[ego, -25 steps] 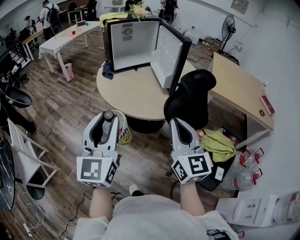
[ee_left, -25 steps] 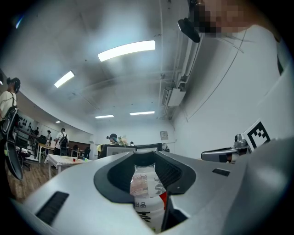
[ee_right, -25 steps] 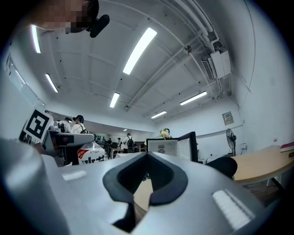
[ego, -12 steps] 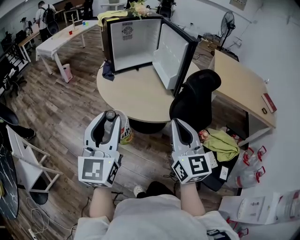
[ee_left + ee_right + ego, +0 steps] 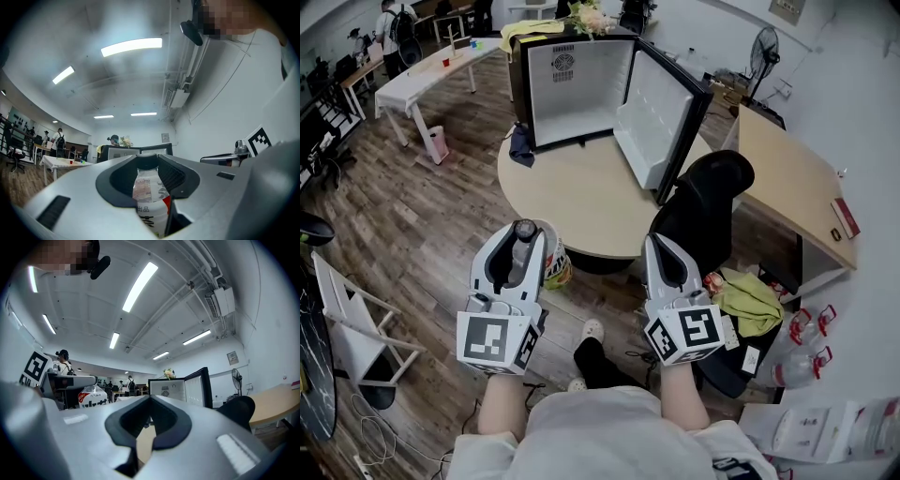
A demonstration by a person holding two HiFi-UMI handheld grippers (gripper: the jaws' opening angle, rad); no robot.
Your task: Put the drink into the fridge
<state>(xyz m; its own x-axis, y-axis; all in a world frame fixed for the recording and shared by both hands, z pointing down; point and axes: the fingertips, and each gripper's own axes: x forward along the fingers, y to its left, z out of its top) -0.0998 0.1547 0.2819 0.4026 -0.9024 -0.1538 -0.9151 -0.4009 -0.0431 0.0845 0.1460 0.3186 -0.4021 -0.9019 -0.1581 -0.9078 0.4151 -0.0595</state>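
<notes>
Grey left gripper (image 5: pixel 521 236) has its jaws clamped on the drink bottle (image 5: pixel 517 261). The dark cap points toward the jaw tips, and a red-and-white label shows between the pads. Right gripper (image 5: pixel 659 246): jaws closed together, tips meeting. Both are held side by side over the wood floor (image 5: pixel 422 216), near the round table (image 5: pixel 581 202). Fridge (image 5: pixel 577 89) stands on the table's far side, door (image 5: pixel 654 117) swung wide, white interior showing. Black office chair (image 5: pixel 703 192) sits against the table's right edge.

Round beige wooden table (image 5: pixel 581 202), centre. Black office chair (image 5: pixel 703 202) at its right edge. Crumpled yellow-green cloth (image 5: pixel 750 298) near the chair. Long white table (image 5: pixel 422 77), far left. Black pedestal fan (image 5: pixel 764 47), top right.
</notes>
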